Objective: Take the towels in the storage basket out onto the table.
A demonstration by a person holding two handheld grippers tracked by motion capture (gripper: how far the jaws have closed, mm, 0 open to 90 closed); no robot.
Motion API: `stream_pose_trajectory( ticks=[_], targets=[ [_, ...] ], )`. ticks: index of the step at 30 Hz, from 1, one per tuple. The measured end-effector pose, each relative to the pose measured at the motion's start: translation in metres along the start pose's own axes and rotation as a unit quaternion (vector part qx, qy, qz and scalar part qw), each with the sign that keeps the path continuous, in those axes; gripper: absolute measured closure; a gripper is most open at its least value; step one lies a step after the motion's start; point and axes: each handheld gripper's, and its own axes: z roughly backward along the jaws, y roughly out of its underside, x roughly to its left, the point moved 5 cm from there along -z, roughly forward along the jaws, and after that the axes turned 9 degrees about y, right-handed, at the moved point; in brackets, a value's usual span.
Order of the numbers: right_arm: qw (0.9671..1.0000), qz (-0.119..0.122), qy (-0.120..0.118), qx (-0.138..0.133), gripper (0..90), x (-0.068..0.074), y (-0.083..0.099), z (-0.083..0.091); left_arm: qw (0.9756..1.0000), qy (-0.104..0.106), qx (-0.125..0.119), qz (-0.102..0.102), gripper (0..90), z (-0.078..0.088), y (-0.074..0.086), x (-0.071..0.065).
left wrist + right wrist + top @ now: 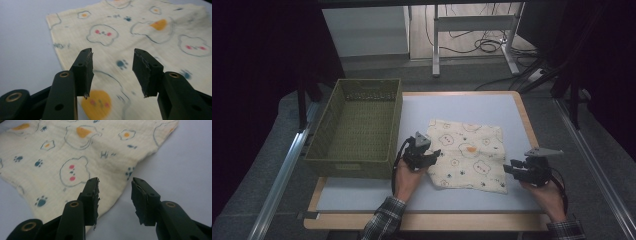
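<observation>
While both claws, left gripper (435, 153) and right gripper (507, 168), gape empty beside the cloth (469, 155), take near corners low, pinching one layer only.

1 camera overhead, 2 close, all sharing the cloth (469, 155).

Likely a lab or recording workspace, dim room, grey carpet floor (257, 165), metal rails (282, 170) flanking the wood-edged counter (462, 107), loose cables (484, 45) and a metal desk frame (472, 22) at twelve o'clock, white cabinet (364, 30) at eleven o'clock
</observation>
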Motion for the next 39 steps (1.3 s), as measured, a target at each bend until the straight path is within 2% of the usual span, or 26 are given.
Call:
stream_pose_trajectory(
  ticks=[5, 8, 11, 17, 19, 20, 22, 24, 26, 29, 32, 36, 39],
  targets=[
    [0.9998, 0.003, -0.017, -0.004, 59.4, 0.013, 0.011, 0.006, 0.9999, 0.013, 0.007, -0.004, 52.9, 0.012, 0.017, -0.015],
    [0.9996, 0.014, -0.023, -0.004, 58.2, 0.024, 0.018, 0.008, 0.9997, 0.022, 0.006, 0.003, 53.5, 0.020, 0.025, -0.020],
    [0.9995, 0.023, -0.022, 0.000, 55.9, 0.033, 0.026, 0.007, 0.9998, 0.014, 0.017, -0.001, 51.8, 0.024, 0.036, -0.023],
    [0.9993, 0.026, -0.026, 0.002, 54.2, 0.040, 0.033, 0.002, 0.9989, 0.015, 0.045, 0.006, 52.0, 0.013, 0.054, -0.023],
    [0.9993, 0.030, -0.023, -0.002, 54.2, 0.042, 0.033, 0.001, 0.9984, 0.015, 0.054, 0.000, 59.4, 0.008, 0.056, -0.023],
    [0.9992, 0.033, -0.021, -0.001, 54.7, 0.043, 0.033, 0.001, 0.9984, 0.017, 0.053, -0.005, 64.8, 0.006, 0.055, -0.025],
    [0.9991, 0.039, -0.015, -0.002, 55.0, 0.045, 0.033, 0.000, 0.9978, 0.027, 0.060, -0.010, 84.1, 0.004, 0.052, -0.027],
    [0.9989, 0.046, -0.007, -0.006, 56.8, 0.046, 0.034, 0.000, 0.9970, 0.025, 0.071, -0.018, 87.5, 0.003, 0.047, -0.029],
    [0.9987, 0.050, -0.004, -0.009, 57.0, 0.046, 0.035, 0.000, 0.9975, 0.023, 0.062, -0.026, 87.4, 0.005, 0.035, -0.030],
    [0.9988, 0.047, -0.006, -0.012, 57.0, 0.046, 0.035, 0.000, 0.9976, 0.018, 0.050, -0.043, 86.0, 0.007, 0.007, -0.033],
    [0.9989, 0.044, -0.011, -0.014, 56.9, 0.045, 0.035, -0.001, 0.9968, 0.027, 0.052, -0.054, 82.8, -0.002, -0.014, -0.037],
    [0.9990, 0.040, -0.013, -0.015, 56.9, 0.044, 0.036, -0.001, 0.9947, 0.058, 0.069, -0.049, 77.4, -0.036, -0.032, -0.043],
    [0.9989, 0.040, -0.015, -0.019, 56.9, 0.043, 0.036, -0.001, 0.9927, 0.067, 0.091, -0.044, 71.6, -0.063, -0.034, -0.043]
  ],
)
